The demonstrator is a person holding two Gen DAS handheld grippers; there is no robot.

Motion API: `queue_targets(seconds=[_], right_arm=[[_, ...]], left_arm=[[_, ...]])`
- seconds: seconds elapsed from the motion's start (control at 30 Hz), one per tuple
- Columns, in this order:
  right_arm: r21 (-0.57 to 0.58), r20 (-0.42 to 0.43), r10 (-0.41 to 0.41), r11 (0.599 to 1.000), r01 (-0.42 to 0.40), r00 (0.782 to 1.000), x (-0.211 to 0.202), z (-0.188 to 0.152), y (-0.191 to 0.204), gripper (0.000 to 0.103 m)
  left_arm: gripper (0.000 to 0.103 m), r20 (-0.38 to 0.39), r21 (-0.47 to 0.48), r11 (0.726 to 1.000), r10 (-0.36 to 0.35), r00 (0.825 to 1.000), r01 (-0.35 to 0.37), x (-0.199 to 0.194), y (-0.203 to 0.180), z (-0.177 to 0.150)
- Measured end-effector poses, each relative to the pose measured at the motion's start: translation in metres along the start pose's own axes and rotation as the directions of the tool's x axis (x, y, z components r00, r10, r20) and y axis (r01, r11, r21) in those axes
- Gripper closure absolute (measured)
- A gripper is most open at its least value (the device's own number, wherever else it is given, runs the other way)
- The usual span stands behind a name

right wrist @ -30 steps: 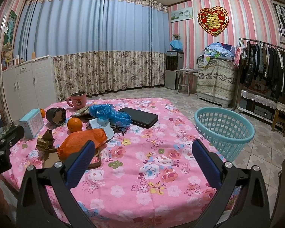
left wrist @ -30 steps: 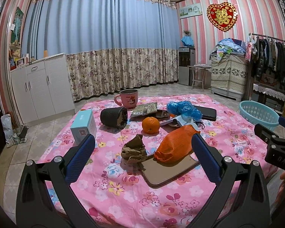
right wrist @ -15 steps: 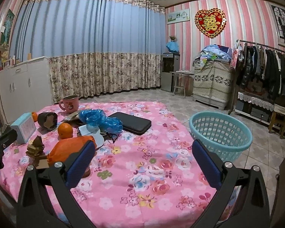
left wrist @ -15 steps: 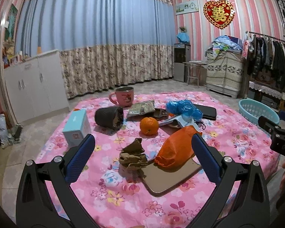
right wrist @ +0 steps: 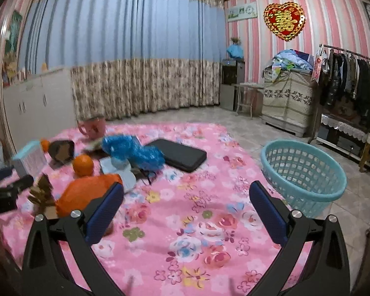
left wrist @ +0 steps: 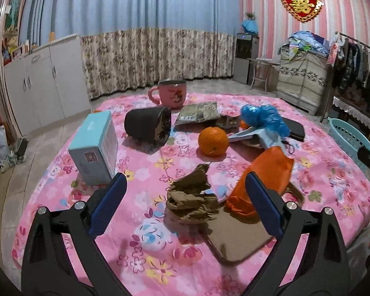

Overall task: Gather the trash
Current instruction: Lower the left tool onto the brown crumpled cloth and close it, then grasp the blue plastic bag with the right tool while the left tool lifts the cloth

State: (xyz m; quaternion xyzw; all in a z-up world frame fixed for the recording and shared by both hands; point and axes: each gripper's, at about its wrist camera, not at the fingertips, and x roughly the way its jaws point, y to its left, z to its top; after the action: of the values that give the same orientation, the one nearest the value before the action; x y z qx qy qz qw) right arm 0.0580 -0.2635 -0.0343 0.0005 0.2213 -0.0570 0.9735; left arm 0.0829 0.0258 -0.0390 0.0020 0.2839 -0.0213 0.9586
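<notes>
A crumpled brown paper wad [left wrist: 191,201] lies on the pink flowered cloth [left wrist: 145,170], right in front of my open, empty left gripper [left wrist: 185,207]. An orange plastic bag [left wrist: 264,180] lies to its right, on a brown board [left wrist: 236,236]. A crumpled blue bag [left wrist: 264,116] lies farther back. In the right wrist view the paper wad [right wrist: 43,192], orange bag [right wrist: 86,192] and blue bag [right wrist: 133,149] sit at the left. My right gripper [right wrist: 185,209] is open and empty over the cloth. A teal basket [right wrist: 303,172] stands on the floor at the right.
An orange [left wrist: 213,141], a tipped black pot [left wrist: 148,125], a light blue box [left wrist: 96,148], a pink mug [left wrist: 171,95], a printed packet [left wrist: 198,112] and a black case [right wrist: 180,154] lie on the cloth. White cabinets [left wrist: 42,81] line the left wall; a clothes rack [right wrist: 352,79] stands right.
My left gripper has moved forward and lower, closer to the paper wad. My right gripper has moved forward and to the right, bringing the basket nearer. Both stayed open.
</notes>
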Motion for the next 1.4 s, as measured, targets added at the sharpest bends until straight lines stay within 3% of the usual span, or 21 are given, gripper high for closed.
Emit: queue_targets(seconds=[0.27, 0.33, 0.5, 0.7, 0.8, 0.9, 1.13, 1.3, 1.4], right_arm=[[-0.010, -0.050, -0.029, 1.000, 0.029, 0.998, 0.019, -0.001, 0.006, 0.004], [-0.001, -0.064, -0.028, 1.000, 0.028, 0.998, 0.023, -0.001, 0.005, 0.004], [0.014, -0.088, -0.030, 0.999, 0.032, 0.996, 0.029, 0.001, 0.006, 0.004], [0.008, -0.083, -0.015, 1.000, 0.016, 0.996, 0.032, 0.008, 0.010, 0.004], [0.015, -0.075, -0.010, 1.000, 0.012, 0.997, 0.033, 0.012, 0.010, 0.004], [0.006, -0.073, 0.003, 1.000, -0.002, 0.997, 0.041, 0.020, 0.015, 0.004], [-0.037, -0.086, 0.040, 0.998, -0.043, 0.995, 0.070, 0.044, 0.039, 0.004], [-0.041, -0.099, 0.064, 0.997, -0.069, 0.993, 0.092, 0.065, 0.056, 0.004], [-0.060, -0.120, 0.080, 0.994, -0.088, 0.990, 0.112, 0.074, 0.074, 0.004]], left_arm=[[0.015, -0.132, -0.024, 1.000, -0.014, 0.991, 0.011, 0.041, 0.007, -0.002], [0.030, -0.159, -0.026, 0.999, -0.027, 0.987, 0.023, 0.048, 0.007, -0.002], [0.048, -0.192, -0.026, 0.997, -0.079, 0.978, 0.075, 0.054, 0.003, -0.003], [0.055, -0.181, -0.045, 0.994, -0.111, 0.977, 0.104, 0.051, 0.005, 0.001], [0.056, -0.145, -0.039, 0.995, -0.094, 0.985, 0.089, 0.043, 0.007, 0.008], [0.056, -0.066, -0.005, 0.999, -0.054, 0.996, 0.054, 0.034, 0.006, 0.029], [0.056, 0.060, -0.017, 1.000, -0.025, 0.998, 0.026, 0.048, 0.015, 0.089], [0.056, 0.081, -0.066, 0.998, 0.009, 0.997, -0.004, 0.060, 0.030, 0.104], [0.055, 0.051, -0.104, 0.995, 0.010, 0.999, -0.004, 0.069, 0.040, 0.101]])
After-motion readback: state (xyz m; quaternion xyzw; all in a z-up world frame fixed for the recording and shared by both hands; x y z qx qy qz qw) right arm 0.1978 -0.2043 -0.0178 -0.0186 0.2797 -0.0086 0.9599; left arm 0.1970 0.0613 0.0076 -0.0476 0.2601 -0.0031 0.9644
